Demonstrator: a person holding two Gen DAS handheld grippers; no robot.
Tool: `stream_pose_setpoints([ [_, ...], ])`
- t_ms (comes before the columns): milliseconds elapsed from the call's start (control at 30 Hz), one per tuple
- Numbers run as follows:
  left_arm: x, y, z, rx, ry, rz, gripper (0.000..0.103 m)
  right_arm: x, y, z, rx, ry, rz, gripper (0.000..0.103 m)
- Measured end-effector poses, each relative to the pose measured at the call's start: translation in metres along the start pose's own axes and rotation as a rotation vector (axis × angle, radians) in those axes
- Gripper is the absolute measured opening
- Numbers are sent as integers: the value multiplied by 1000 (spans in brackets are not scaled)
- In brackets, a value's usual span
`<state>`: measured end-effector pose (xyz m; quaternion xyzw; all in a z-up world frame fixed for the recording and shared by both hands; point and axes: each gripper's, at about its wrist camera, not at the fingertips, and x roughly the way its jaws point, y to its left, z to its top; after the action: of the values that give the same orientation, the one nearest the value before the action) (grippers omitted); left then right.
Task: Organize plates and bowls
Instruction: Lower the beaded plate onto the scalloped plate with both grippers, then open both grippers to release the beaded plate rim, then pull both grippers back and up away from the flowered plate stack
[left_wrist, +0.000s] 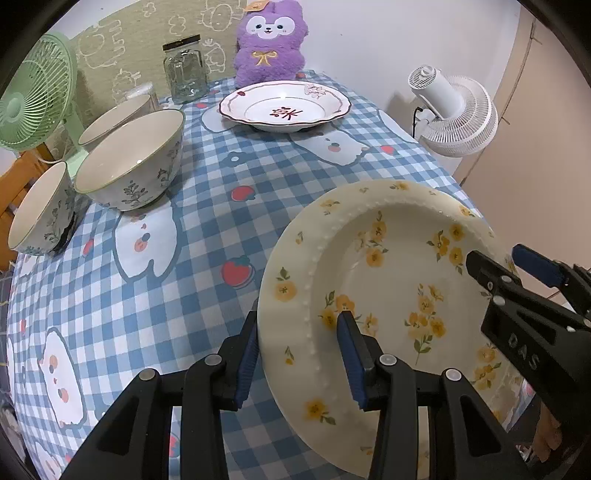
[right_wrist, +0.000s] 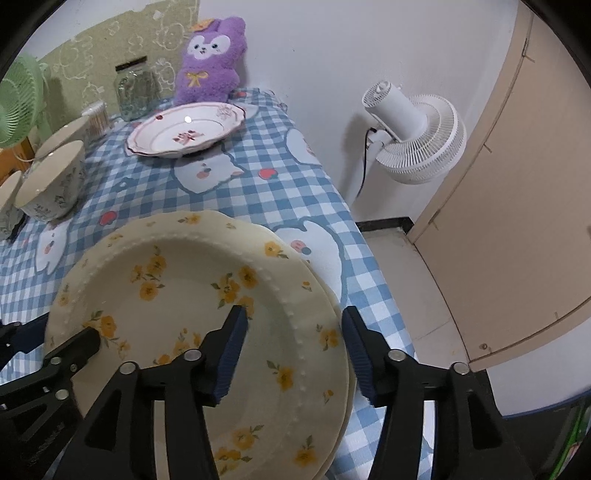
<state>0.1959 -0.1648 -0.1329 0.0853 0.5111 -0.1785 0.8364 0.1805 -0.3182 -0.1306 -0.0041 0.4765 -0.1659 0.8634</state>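
Two stacked plates (right_wrist: 207, 280) near the table's (left_wrist: 207, 206) right edge, bowls (left_wrist: 133, 158) far left — plush toy (left_wrist: 271, 44) behind.

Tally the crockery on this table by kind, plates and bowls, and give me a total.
Yellow-flowered plates: 2, the top plate stacked on the lower plate
Pink-rimmed plate: 1
Bowls: 3, the large bowl, the back bowl and the near bowl
Total: 6

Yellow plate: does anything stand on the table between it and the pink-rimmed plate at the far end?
Nothing visible. Only bare checked cloth lies between the yellow plate and the pink-rimmed plate; the bowls stand off to the left.
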Motion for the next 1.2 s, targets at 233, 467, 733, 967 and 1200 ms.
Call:
stream_pose_setpoints([
  [233,0,-5,-1,-12,-6,34,46,-14,3,-3,-14,-61,-10,78],
  [467,5,-16,-1,-1,-12,80,54,-11,-8,-6,13,-48,17,79],
  [733,-5,-20,-1,-5,-60,82,74,-10,-14,-11,33,-43,45,79],
  [967,-21,-22,-6,24,-108,110,81,-19,-17,-15,50,-59,35,79],
  [1200,-30,-22,-21,17,-105,101,81,-34,-12,-21,46,-83,46,79],
])
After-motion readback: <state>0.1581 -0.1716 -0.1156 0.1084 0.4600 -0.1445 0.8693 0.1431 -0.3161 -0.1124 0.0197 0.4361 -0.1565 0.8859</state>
